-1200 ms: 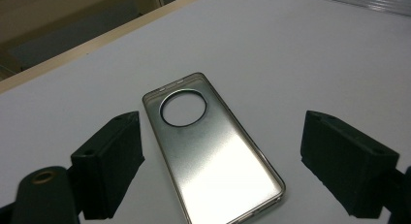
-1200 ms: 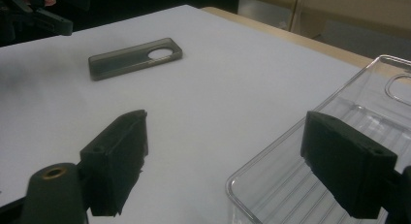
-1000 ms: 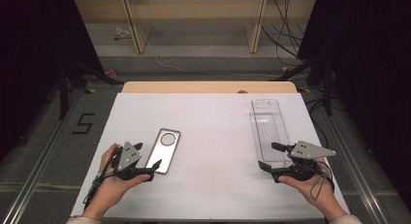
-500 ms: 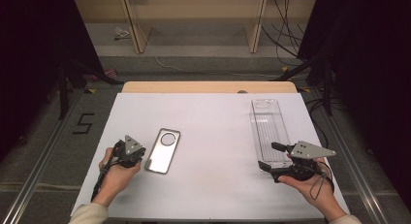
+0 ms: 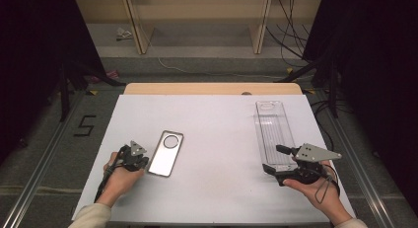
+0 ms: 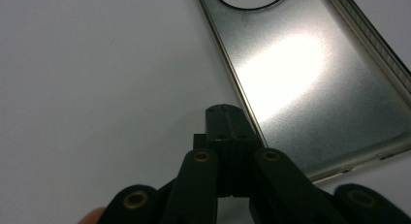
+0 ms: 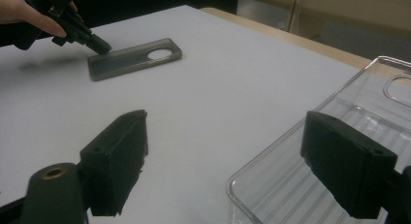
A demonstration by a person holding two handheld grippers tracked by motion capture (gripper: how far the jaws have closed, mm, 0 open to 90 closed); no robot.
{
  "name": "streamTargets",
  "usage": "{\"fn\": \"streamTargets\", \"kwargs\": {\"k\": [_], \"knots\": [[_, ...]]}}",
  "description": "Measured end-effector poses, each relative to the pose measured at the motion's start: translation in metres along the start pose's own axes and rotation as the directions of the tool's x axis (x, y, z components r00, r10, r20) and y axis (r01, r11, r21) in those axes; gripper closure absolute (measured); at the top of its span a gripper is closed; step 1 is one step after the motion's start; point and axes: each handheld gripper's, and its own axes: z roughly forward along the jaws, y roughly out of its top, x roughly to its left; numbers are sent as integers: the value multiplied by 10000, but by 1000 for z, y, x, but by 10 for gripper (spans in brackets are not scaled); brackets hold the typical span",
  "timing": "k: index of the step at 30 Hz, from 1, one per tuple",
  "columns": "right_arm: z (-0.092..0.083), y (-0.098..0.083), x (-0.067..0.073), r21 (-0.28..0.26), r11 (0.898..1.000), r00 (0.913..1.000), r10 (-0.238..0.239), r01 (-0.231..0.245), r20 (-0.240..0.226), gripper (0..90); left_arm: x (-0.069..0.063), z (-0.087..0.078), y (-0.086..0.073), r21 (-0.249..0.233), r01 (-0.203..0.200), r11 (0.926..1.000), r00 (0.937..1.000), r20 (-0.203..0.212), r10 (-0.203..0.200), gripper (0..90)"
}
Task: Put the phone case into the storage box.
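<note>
A grey see-through phone case [image 5: 166, 153] with a round camera hole lies flat on the white table [image 5: 217, 129], left of centre. My left gripper [image 5: 141, 162] is shut, and its tip rests at the case's near left long edge. In the left gripper view the closed jaw tip [image 6: 225, 113] touches the rim of the phone case [image 6: 300, 73]. My right gripper [image 5: 275, 159] is open at the near end of a clear plastic tray [image 5: 272, 129]. In the right gripper view its jaws [image 7: 230, 161] straddle the corner of the clear tray [image 7: 291, 185] with nothing gripped. The case [image 7: 131, 59] and left gripper [image 7: 99, 44] lie farther off.
The table's wooden far edge [image 5: 212, 88] borders a dark floor with shelf legs and cables [image 5: 291, 35]. A floor mark reading 5 [image 5: 85, 125] sits to the left. White table surface stretches between case and tray.
My left hand has turned and shifted slightly, bringing the gripper's tip against the case's left edge. The right gripper, the case and the tray have stayed put.
</note>
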Motion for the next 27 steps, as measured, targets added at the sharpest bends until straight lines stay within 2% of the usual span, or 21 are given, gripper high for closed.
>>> {"fn": "streamTargets", "kwargs": {"k": [14,19,27], "knots": [[0,0,0,14,10000,10000,-9,9,27,182,-9,-3,3,239,-301,9993,9987,425,290,899],[0,0,0,23,10000,10000,-15,15,27,182,-14,-4,4,331,-527,9981,9975,490,510,899],[0,0,0,23,10000,10000,-10,10,28,183,-18,-4,5,348,-642,9973,9965,555,622,898]]}}
